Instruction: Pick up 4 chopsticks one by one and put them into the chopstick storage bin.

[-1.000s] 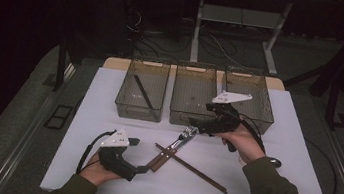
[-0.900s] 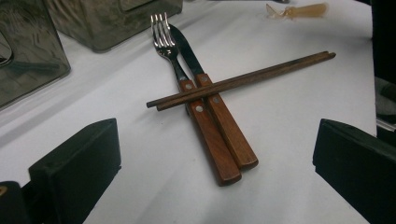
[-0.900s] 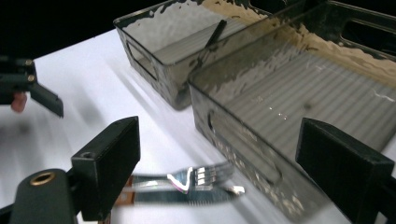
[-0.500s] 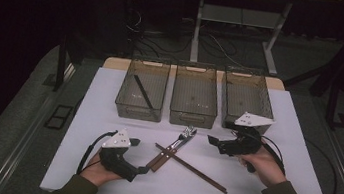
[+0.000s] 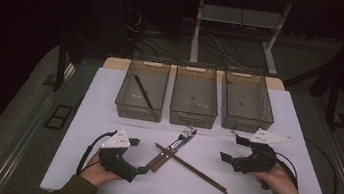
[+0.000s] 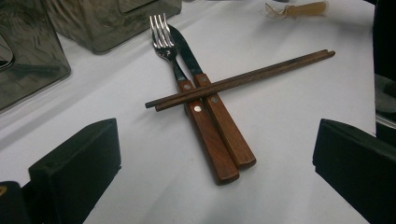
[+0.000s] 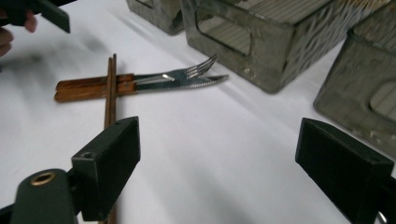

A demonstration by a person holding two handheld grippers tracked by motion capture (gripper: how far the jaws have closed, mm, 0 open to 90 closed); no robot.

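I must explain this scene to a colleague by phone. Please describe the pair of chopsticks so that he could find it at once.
On the white table, look in front of the three grey bins, between the two tongs. There a fork and a knife with brown wooden handles lie side by side. The chopsticks are the two thin dark sticks lying across those handles, with no metal part.

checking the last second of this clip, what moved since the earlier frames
The right gripper drew back from the bins toward the person and now rests on the table, jaws open and empty. The left gripper, fork, knife and chopsticks stayed put.
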